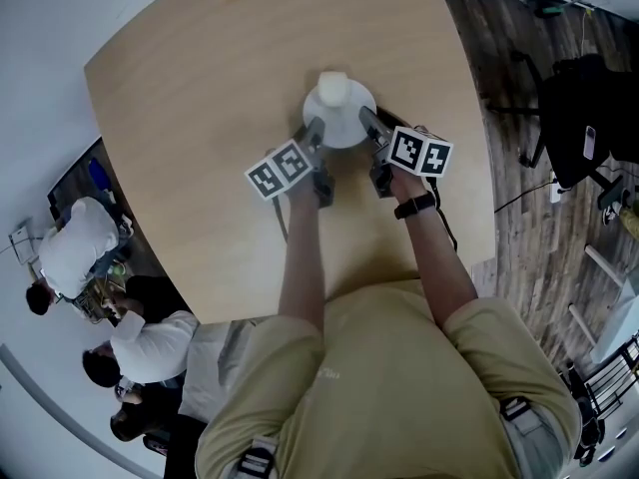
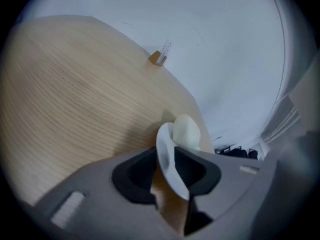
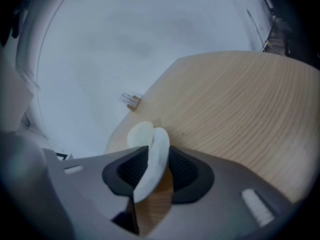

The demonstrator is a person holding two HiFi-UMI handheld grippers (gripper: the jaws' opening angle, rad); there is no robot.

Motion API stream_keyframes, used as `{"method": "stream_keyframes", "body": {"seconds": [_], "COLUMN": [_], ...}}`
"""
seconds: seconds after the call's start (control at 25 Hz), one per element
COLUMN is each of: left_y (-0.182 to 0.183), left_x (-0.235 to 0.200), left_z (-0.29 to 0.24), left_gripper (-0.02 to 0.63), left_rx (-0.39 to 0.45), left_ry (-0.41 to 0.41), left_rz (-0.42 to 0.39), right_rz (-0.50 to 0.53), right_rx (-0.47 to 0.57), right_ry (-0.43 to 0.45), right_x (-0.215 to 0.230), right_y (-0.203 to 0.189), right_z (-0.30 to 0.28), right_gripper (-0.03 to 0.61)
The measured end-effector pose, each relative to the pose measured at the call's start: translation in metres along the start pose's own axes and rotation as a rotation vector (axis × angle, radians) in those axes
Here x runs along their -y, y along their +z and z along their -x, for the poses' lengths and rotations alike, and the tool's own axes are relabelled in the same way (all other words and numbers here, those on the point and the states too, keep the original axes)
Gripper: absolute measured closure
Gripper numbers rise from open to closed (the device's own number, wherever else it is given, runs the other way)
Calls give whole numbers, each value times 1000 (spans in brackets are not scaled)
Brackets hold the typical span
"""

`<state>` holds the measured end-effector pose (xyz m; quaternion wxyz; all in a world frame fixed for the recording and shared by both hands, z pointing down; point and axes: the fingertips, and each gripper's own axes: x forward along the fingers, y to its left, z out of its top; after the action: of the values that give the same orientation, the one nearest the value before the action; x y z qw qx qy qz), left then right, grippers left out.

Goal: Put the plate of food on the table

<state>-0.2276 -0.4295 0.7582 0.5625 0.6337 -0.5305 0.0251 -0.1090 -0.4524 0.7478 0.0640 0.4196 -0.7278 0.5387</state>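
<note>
White plate [image 1: 344, 126] w/ pale food lump [image 1: 332, 86] sits mid-bench [image 1: 200, 118]. L tool [image 1: 316, 131] at plate's 8 o'clock, R tool [image 1: 368, 121] at 4. Both tools' jaws stand slightly apart round rim, not clamping.

This looks like an office or a shared work room. A big round wooden table [image 1: 200, 118] fills the middle. At the lower left, people [image 1: 75, 247] in white shirts sit close together. At the right, a dark wood floor [image 1: 519, 257] has cables [image 1: 514, 204] and a black chair [image 1: 579, 118].
</note>
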Motion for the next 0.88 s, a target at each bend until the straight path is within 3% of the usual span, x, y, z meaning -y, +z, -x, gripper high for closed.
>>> {"method": "stream_keyframes", "body": {"seconds": [0.12, 0.24, 0.64, 0.88], "left_y": [-1, -2, -4, 8], "left_x": [0, 2, 29, 73], "left_z": [5, 12, 46, 96], "left_gripper": [451, 416, 416, 449], "left_rx": [-1, -7, 38, 155], "left_ry": [25, 26, -15, -64], "left_rz": [-40, -55, -140, -309], "right_rz": [49, 105, 254, 459], "right_rx": [-7, 0, 71, 158], "right_ry": [-39, -67, 1, 51], "right_x": [4, 7, -23, -74], "right_y": [-3, -2, 5, 15], "right_z": [5, 13, 51, 91], "right_gripper": [403, 376, 374, 392]}}
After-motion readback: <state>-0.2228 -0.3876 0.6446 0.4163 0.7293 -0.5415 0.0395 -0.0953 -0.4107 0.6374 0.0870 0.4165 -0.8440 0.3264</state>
